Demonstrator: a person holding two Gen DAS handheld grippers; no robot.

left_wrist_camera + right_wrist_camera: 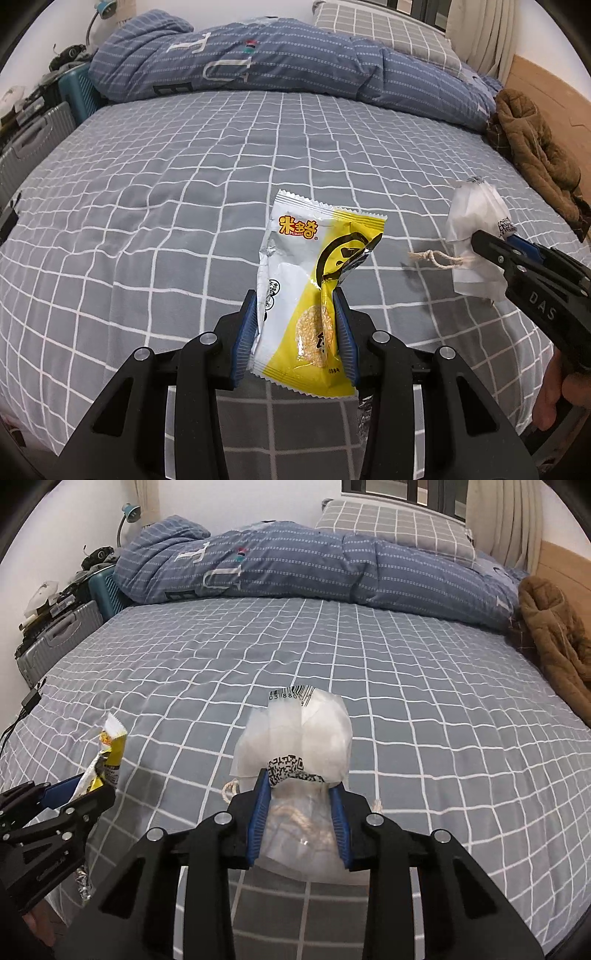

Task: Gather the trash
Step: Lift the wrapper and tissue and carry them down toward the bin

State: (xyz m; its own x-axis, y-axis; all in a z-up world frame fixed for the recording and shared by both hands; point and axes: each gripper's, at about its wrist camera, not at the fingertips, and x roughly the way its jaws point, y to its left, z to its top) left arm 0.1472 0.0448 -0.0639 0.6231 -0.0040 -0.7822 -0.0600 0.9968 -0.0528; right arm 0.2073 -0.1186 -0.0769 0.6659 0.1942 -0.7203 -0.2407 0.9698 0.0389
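I have both pieces of trash in hand, lifted clear of the bed (166, 177). My left hand-held gripper (295, 332) is closed on the yellow-and-white rice cracker wrapper (314, 266); the blue pads (245, 332) pinch its lower half from either side. The wrapper's long axis runs straight ahead along the fingers, its crimped top edge pointing away from me and a torn flap curling over on the right. My right hand-held gripper (299, 819) is closed on a crumpled white paper bag (295, 734) with a barcode and QR label. The bag bulges out beyond the fingertips, and a bit of twine (436, 258) hangs from it.

The two grippers sit side by side. From the left wrist view the right one comes in from the right edge, near but not touching, with its bag just beside the wrapper and a strip of checked sheet between them. Both loads point toward the far side of the bed, where the blue duvet (258, 62) is heaped.

No bin or trash bag shows in either view, so I cannot tell which way the drop-off lies. I judge the picking is done for these two items, and the next move is carrying them off the bed. A scrap of crinkled foil (83, 886) shows below the left gripper at the near bed edge; whether that still needs collecting I can't say.
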